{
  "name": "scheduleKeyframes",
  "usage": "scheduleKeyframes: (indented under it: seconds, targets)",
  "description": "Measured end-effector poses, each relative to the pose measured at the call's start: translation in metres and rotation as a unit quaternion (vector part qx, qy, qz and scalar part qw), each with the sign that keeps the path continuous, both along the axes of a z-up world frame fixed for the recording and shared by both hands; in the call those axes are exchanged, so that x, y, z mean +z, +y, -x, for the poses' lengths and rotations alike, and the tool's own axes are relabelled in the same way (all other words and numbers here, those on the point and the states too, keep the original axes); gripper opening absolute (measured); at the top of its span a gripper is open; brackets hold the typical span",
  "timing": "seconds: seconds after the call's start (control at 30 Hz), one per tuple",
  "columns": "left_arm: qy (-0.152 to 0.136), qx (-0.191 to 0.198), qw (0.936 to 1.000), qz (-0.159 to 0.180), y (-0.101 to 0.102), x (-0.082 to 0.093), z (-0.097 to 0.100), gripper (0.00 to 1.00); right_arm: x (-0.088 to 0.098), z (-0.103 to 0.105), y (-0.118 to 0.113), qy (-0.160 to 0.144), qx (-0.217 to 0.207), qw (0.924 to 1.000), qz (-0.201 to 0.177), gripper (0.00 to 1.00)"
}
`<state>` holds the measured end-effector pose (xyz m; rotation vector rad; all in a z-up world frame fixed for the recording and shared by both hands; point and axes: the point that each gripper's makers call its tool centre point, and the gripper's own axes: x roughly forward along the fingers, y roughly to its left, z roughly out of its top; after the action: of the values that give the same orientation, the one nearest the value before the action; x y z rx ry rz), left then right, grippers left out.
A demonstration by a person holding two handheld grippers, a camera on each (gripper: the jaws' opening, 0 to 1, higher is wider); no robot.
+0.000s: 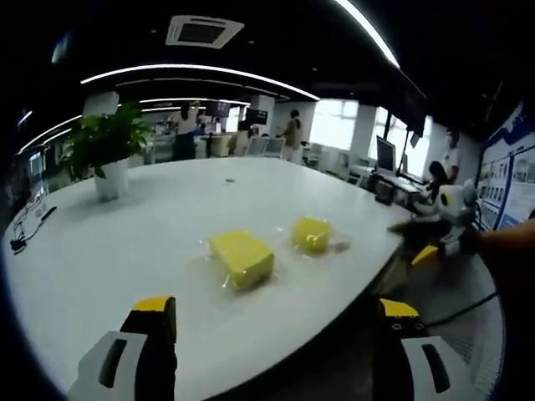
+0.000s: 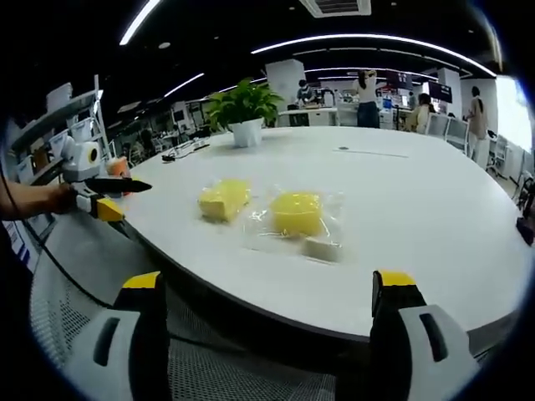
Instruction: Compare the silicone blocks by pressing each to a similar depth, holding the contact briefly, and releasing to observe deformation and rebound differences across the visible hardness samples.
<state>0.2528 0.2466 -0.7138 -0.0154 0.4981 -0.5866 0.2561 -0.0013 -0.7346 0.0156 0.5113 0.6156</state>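
Observation:
Two yellow silicone blocks lie in clear wrap on the white table (image 1: 125, 242). In the left gripper view the larger block (image 1: 241, 257) is nearer and the smaller block (image 1: 311, 234) lies to its right. My left gripper (image 1: 276, 313) hovers open, short of them at the table's edge. The right gripper (image 1: 422, 244) enters from the right, off the table. In the right gripper view one yellow block (image 2: 224, 199) sits left of another (image 2: 297, 211), with a small pale piece (image 2: 323, 247) in the same wrap. My right gripper (image 2: 267, 288) is open and empty. The left gripper (image 2: 109, 194) shows at the left.
A potted plant (image 1: 104, 150) (image 2: 244, 109) stands on the far part of the table (image 2: 418, 209). Cables (image 1: 21, 234) lie at its left edge. People stand and sit at desks beyond. A hand (image 2: 46, 199) holds the left gripper; mesh chair backs sit below the table edge.

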Motion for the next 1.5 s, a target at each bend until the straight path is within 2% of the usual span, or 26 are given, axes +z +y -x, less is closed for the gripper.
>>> scheduleKeyframes:
  seconds: [0.67, 1.07, 1.4, 1.5]
  targets:
    - [0.017, 0.0, 0.9999, 0.004, -0.0042, -0.0023, 0.0049, 0.97, 0.001, 0.0012, 0.0018, 0.0, 0.001, 1.0, -0.008, 0.96]
    - [0.015, 0.01, 0.9998, 0.011, -0.0019, -0.0011, 0.0062, 0.95, -0.0013, 0.0045, 0.0016, 0.006, 0.004, 0.9999, -0.008, 0.95]
    - [0.022, 0.006, 0.9994, 0.025, -0.0042, 0.0004, 0.008, 0.94, -0.003, 0.0032, -0.0019, 0.011, -0.009, 0.9999, -0.007, 0.95]
    - [0.022, 0.003, 0.999, 0.039, -0.0048, 0.0033, 0.0072, 0.94, -0.0036, 0.0029, -0.0013, 0.011, -0.008, 0.9999, -0.004, 0.96]
